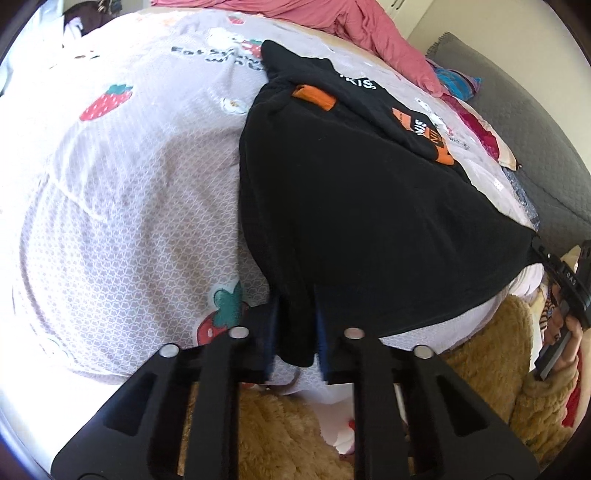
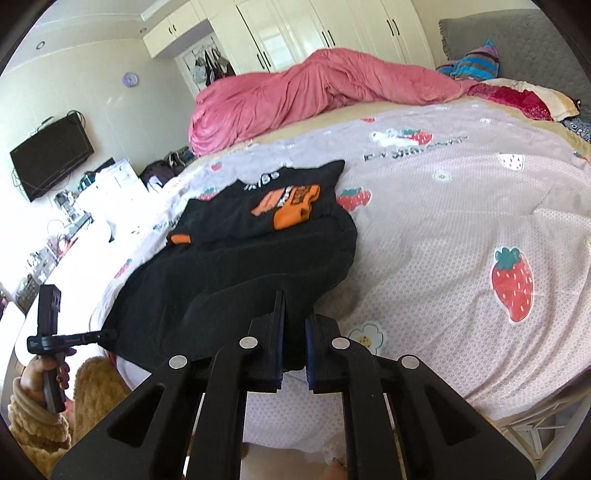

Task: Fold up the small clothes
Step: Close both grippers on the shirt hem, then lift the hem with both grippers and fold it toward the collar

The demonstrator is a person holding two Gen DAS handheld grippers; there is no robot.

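A small black garment (image 1: 362,206) with orange print lies on the bed, its near part lifted. My left gripper (image 1: 295,332) is shut on the garment's near left corner. My right gripper (image 2: 294,332) is shut on the near right corner of the garment (image 2: 258,273). The right gripper also shows at the far right of the left wrist view (image 1: 535,254), pinching the cloth. The left gripper shows at the lower left of the right wrist view (image 2: 105,334). The orange print (image 2: 291,206) lies on the far part, which rests flat.
The bed has a pale strawberry-print sheet (image 1: 122,206) (image 2: 461,229). A pink duvet (image 2: 295,96) is bunched at the far side. Pillows (image 2: 517,96) and a grey headboard (image 2: 517,40) are at the right. A wall TV (image 2: 51,155) and wardrobes (image 2: 314,29) stand beyond.
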